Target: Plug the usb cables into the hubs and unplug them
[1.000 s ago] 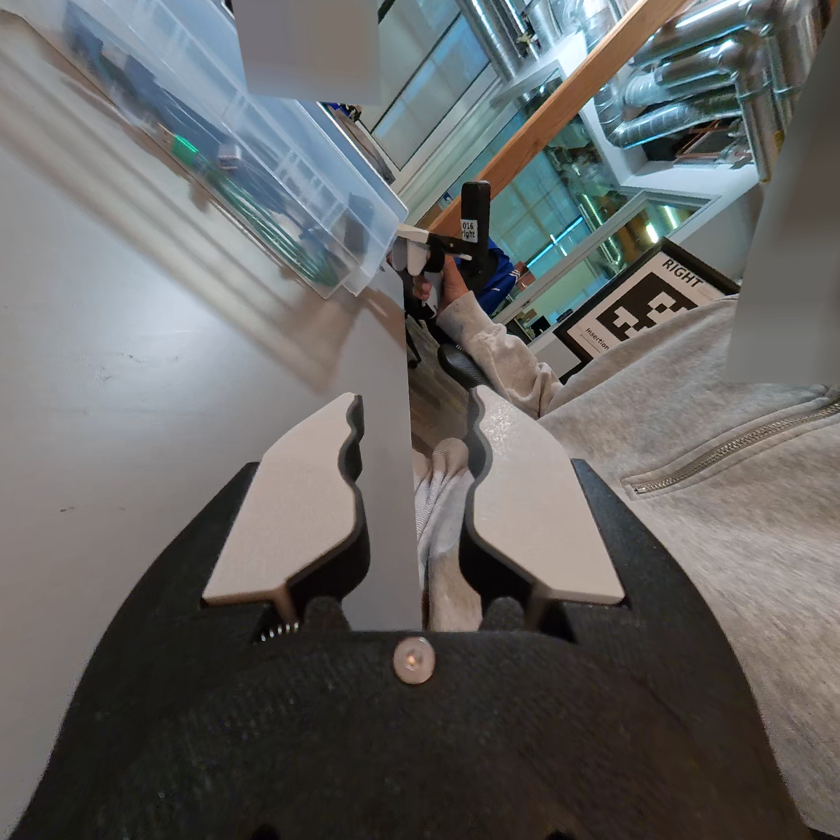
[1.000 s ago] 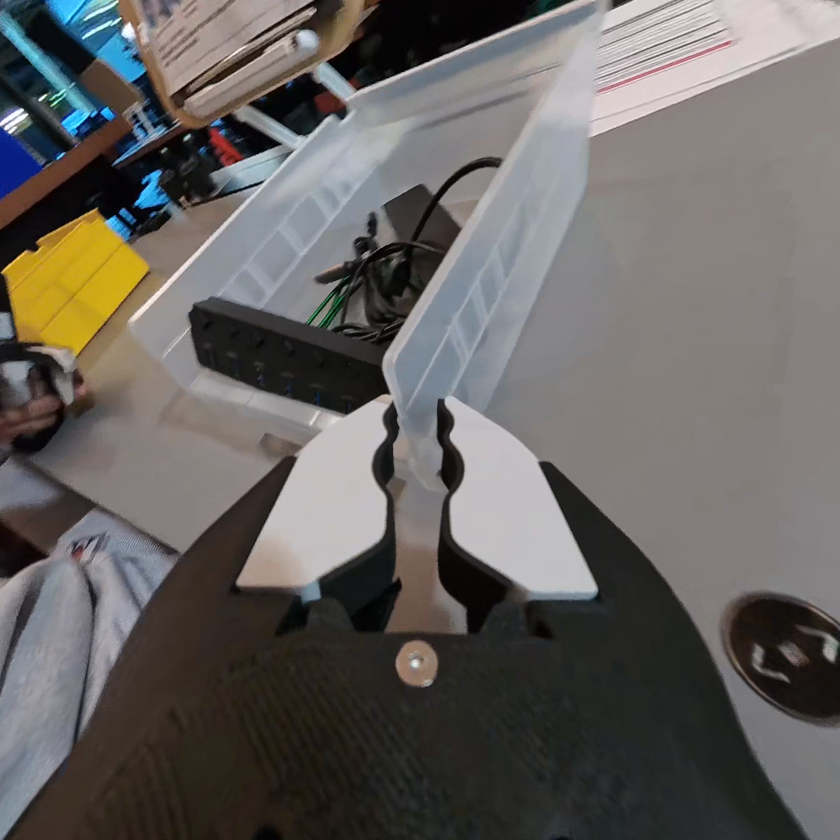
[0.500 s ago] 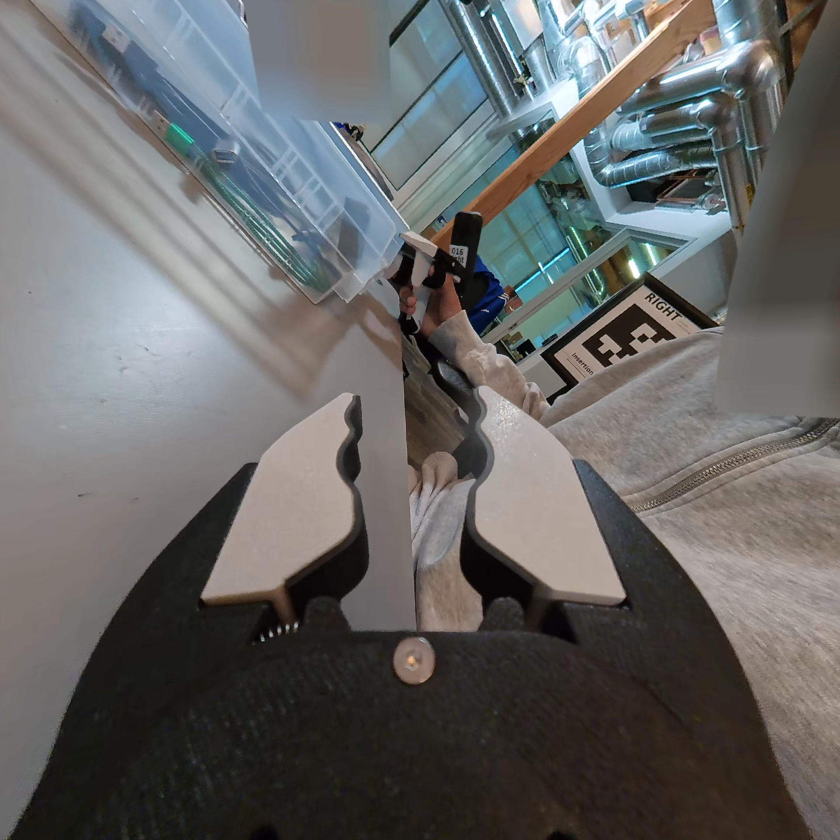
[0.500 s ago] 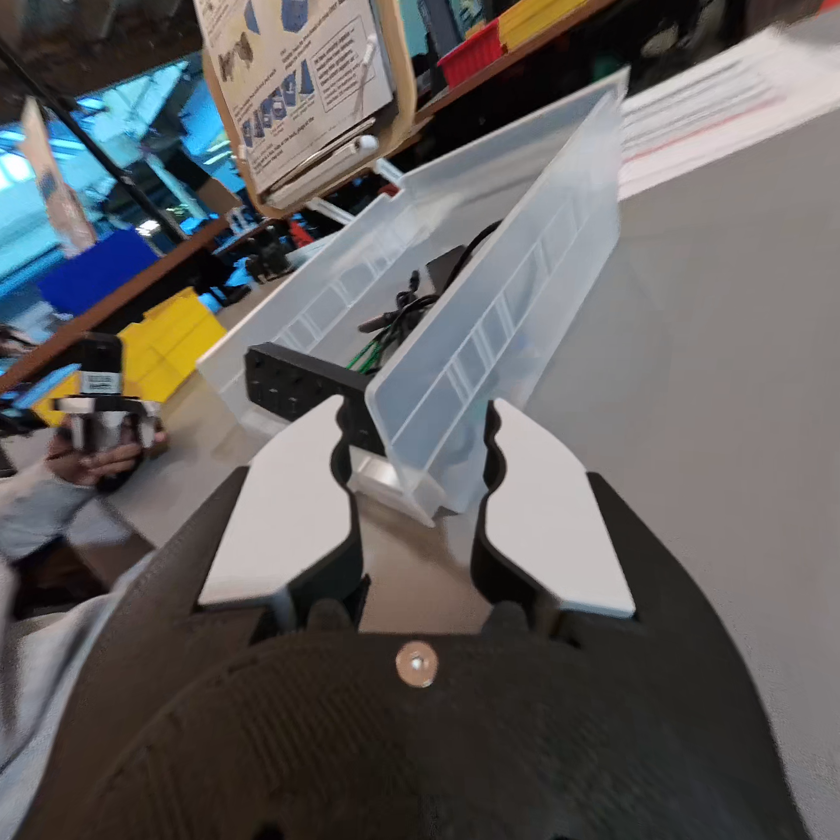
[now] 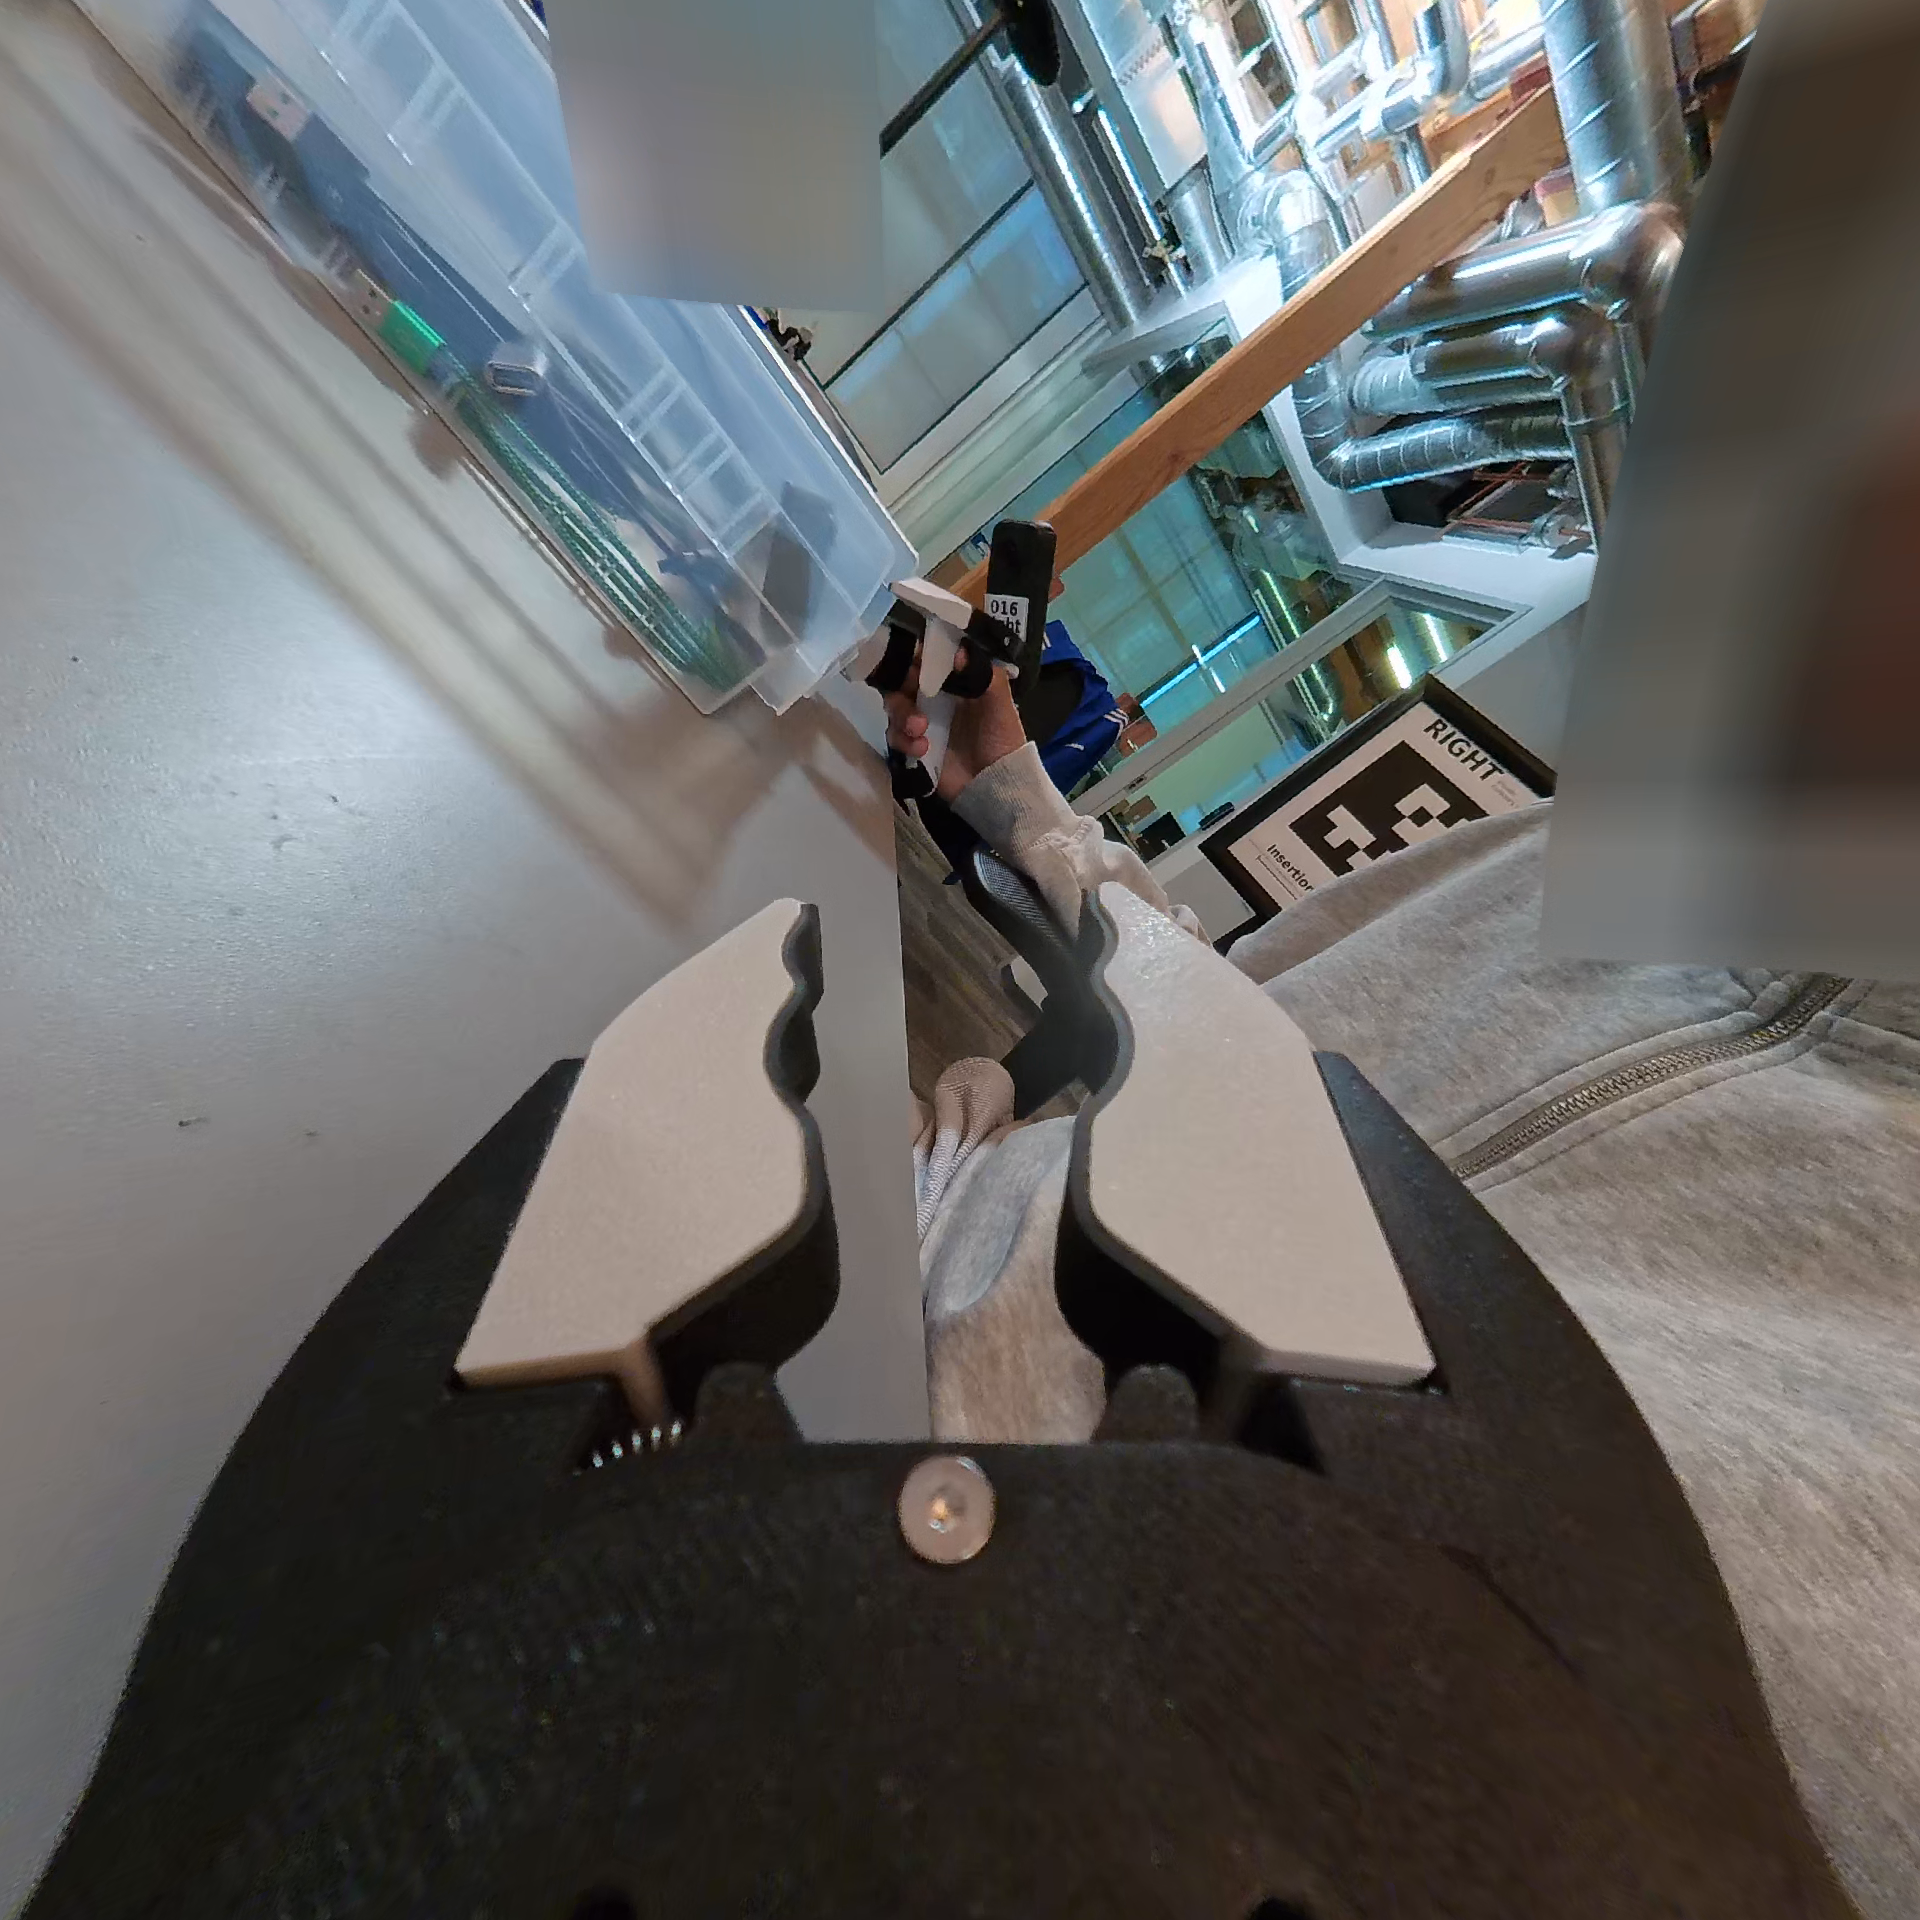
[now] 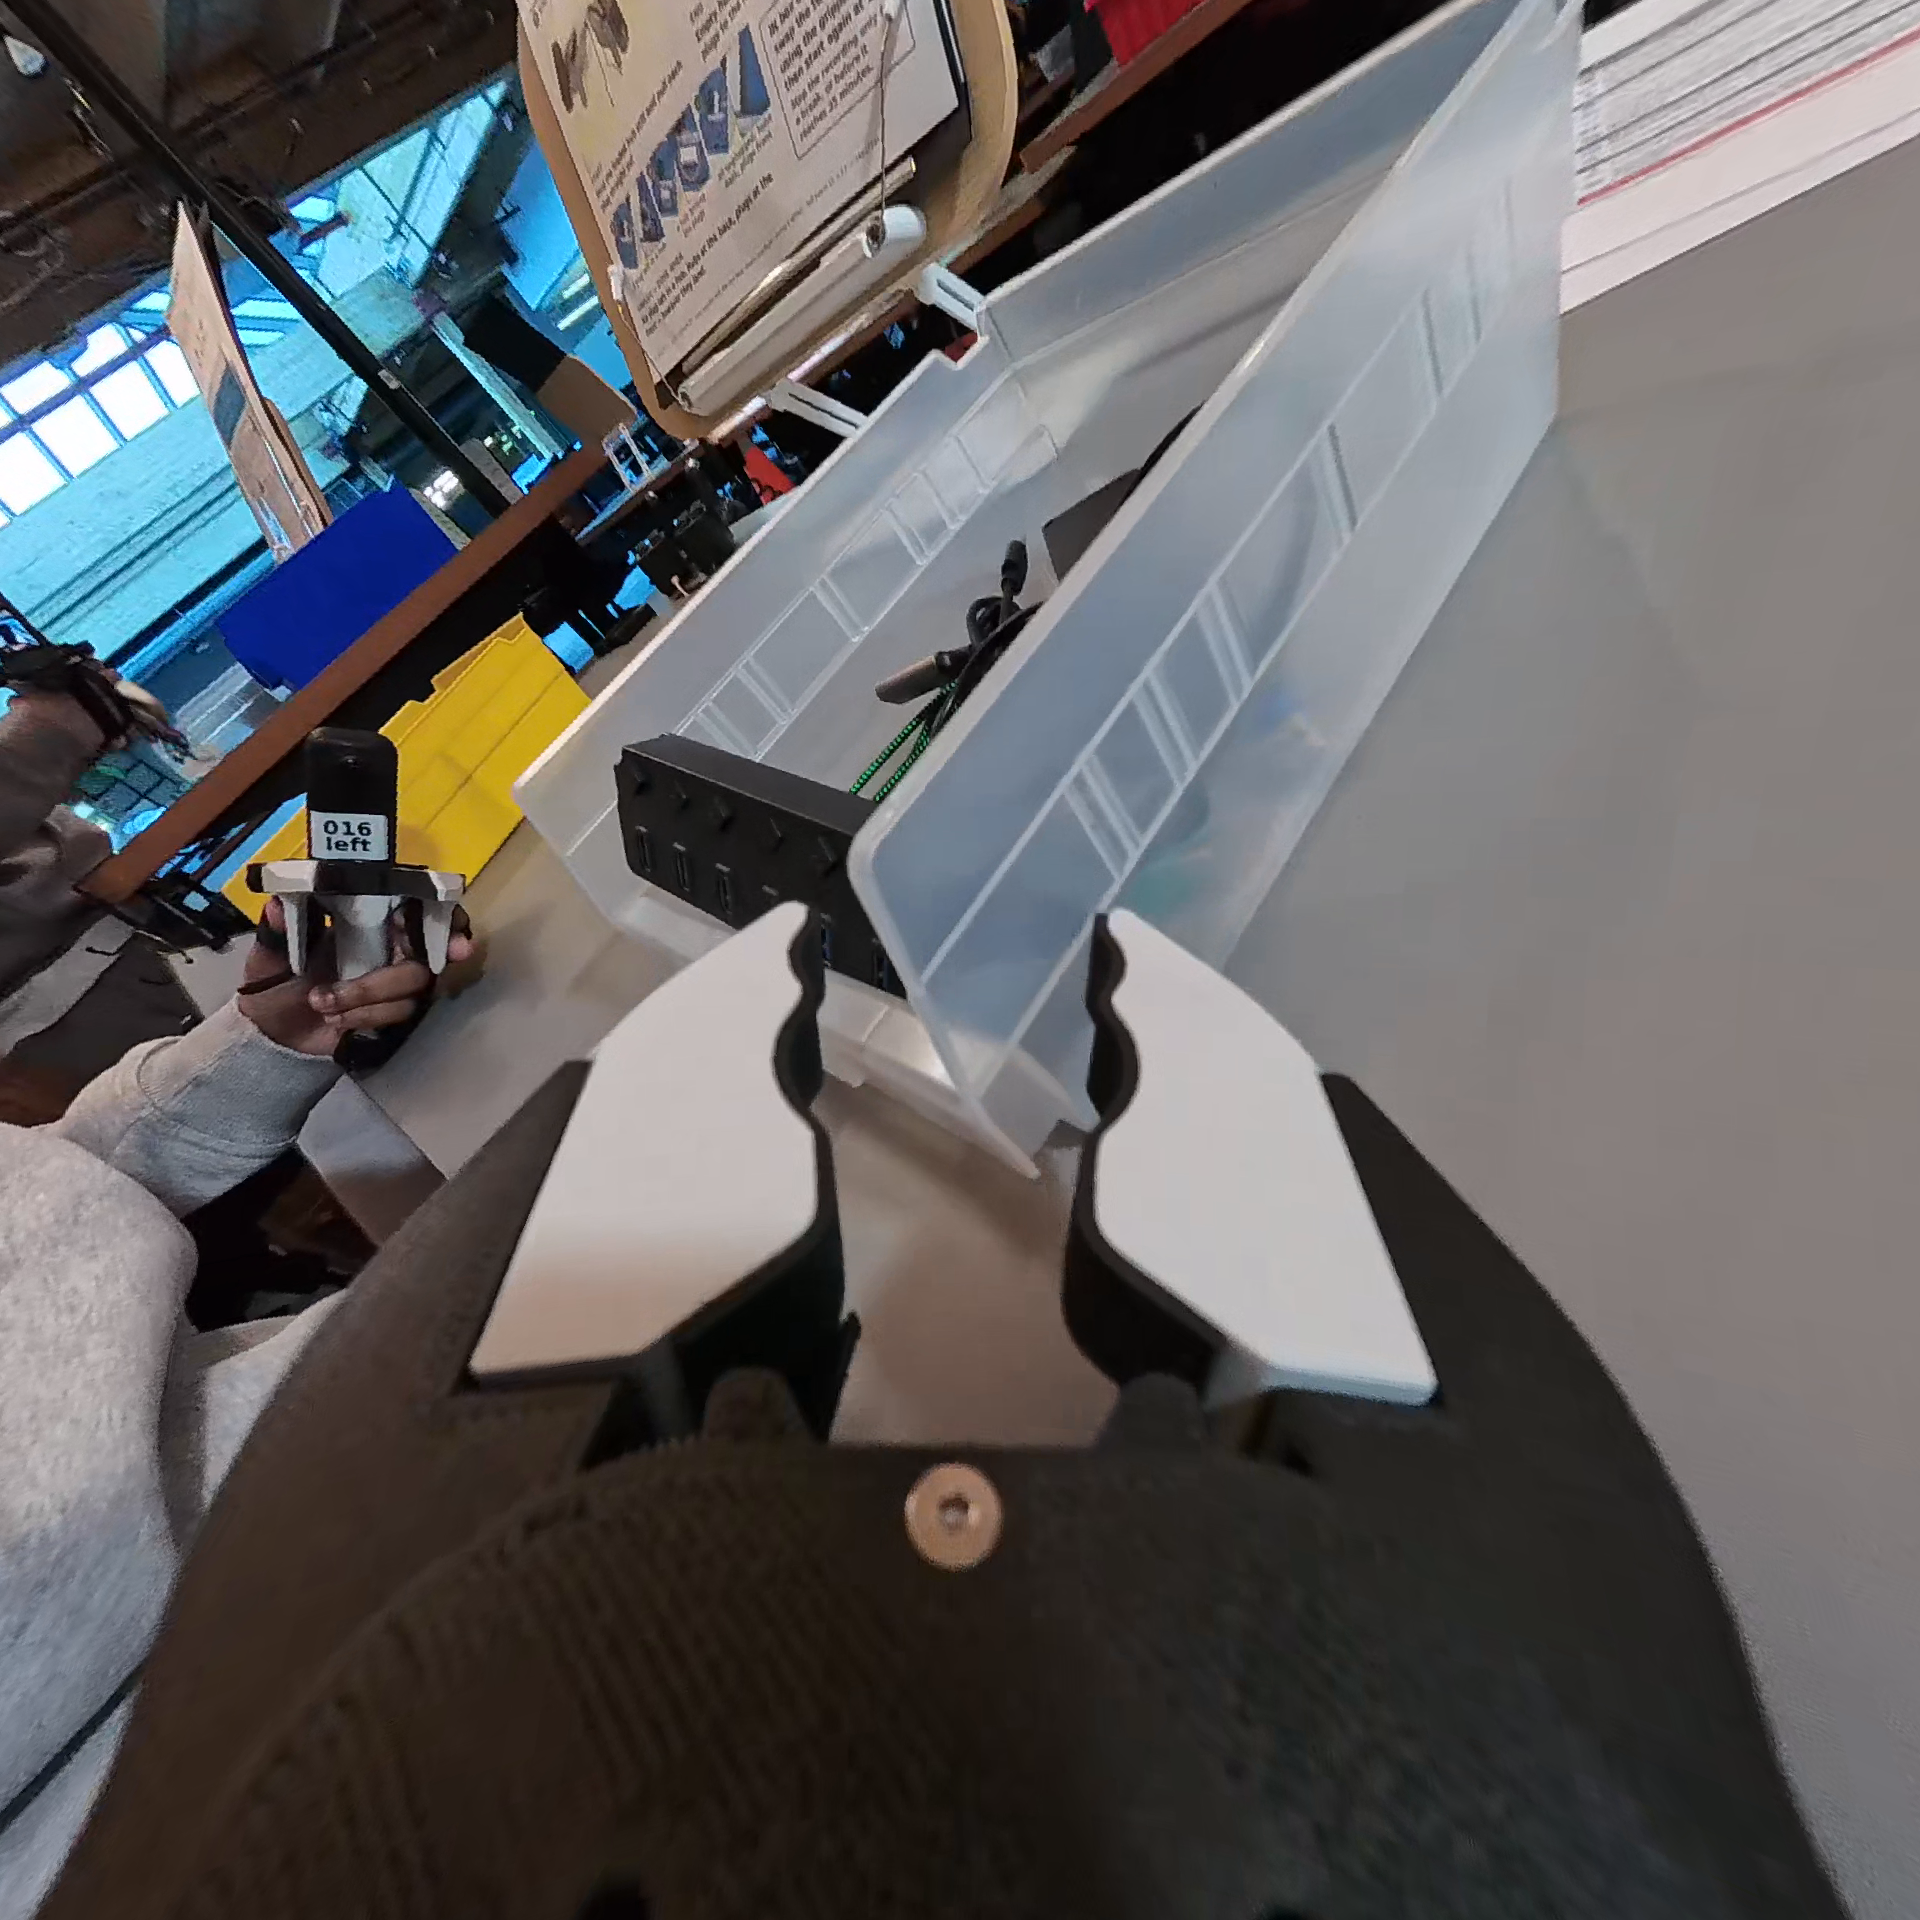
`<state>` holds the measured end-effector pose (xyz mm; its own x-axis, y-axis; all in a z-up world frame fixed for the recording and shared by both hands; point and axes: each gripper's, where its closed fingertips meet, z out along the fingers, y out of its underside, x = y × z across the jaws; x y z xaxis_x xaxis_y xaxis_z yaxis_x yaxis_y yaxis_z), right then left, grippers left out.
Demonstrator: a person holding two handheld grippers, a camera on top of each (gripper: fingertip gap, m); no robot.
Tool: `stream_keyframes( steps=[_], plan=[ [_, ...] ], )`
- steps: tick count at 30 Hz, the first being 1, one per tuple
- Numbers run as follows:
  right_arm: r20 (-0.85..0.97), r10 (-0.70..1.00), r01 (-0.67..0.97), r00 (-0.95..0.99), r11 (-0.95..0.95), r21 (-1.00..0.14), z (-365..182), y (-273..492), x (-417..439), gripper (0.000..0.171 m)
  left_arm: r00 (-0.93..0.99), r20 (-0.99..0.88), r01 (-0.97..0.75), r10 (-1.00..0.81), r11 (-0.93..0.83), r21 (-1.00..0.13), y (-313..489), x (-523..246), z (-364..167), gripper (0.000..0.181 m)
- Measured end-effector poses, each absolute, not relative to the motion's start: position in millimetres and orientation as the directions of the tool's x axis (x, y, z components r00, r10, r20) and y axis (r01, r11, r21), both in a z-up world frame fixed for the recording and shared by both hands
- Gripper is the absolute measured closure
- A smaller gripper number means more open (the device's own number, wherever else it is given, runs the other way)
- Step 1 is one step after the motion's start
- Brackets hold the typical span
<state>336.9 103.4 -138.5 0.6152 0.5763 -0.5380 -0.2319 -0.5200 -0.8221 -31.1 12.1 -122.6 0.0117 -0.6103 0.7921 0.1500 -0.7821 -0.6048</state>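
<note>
Hovering at the desk (image 6: 1662, 831) edge, the right gripper (image 6: 951, 961) spreads its jaws around a corner of the clear bin (image 6: 1195, 810), gripping nothing. Inside lie a black USB hub (image 6: 727, 842) and tangled cables (image 6: 935, 707). The left gripper (image 5: 951, 961), jaws also apart, holds nothing.

A workshop or industrial lab hall is indicated. In the left wrist view, bare metal ducts and pipes (image 5: 1455, 343) are seen at 1 o'clock, with a timber beam (image 5: 1299, 312) and glazed partitions (image 5: 966, 312) beside them. A framed marker board (image 5: 1382, 810) stands at 2 o'clock. In the right wrist view, yellow storage bins (image 6: 488, 748) and a blue container (image 6: 343, 582) are seen at 10 o'clock under high windows (image 6: 94, 416). A clipboard with an illustrated instruction sheet (image 6: 769, 156) hangs at 12 o'clock above a grey worktable (image 6: 1662, 831).
</note>
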Motion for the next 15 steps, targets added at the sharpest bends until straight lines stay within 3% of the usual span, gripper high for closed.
stream_keyframes(
  steps=[15],
  plan=[
    [-0.46, 0.578, -0.148, 0.674, -0.504, -0.851, -145.1, 103.2, 340.4, 0.136, -0.005, 0.799, 0.159, -0.602, -0.789, -0.593, 12.9, -32.0, -121.2, 0.132]
  ],
)
